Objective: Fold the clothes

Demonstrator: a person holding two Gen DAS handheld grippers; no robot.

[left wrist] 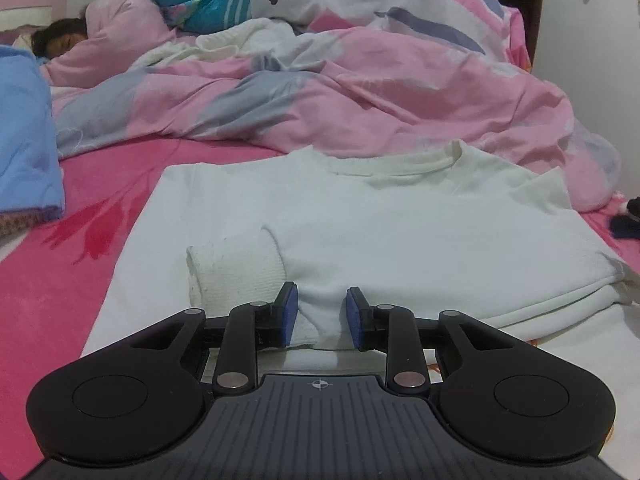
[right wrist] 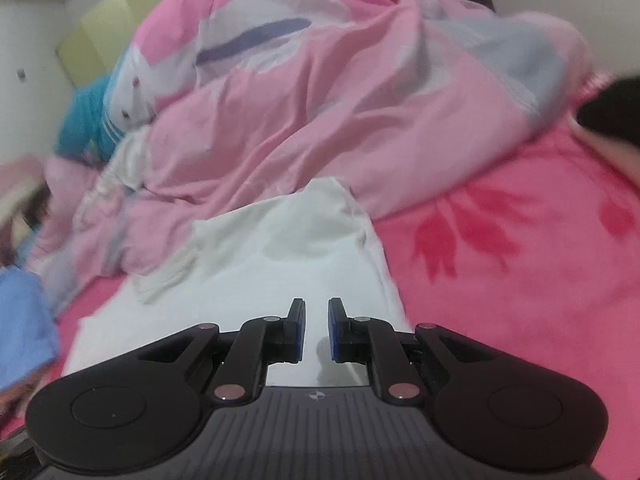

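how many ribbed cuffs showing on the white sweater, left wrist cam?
1. The cuff lies on the white sweater, folded across its front, just ahead of the open left tool. The other sleeve's cuff is out of sight.

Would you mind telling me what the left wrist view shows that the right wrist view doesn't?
Only the left wrist view shows the white top's collar, its ribbed cuff folded onto the body, and the left claw open above it. Only the right wrist view shows the right claw, slightly open, and a dark blurred shape at the right edge. Both show the white top, pink sheet, pink quilt and blue blanket.
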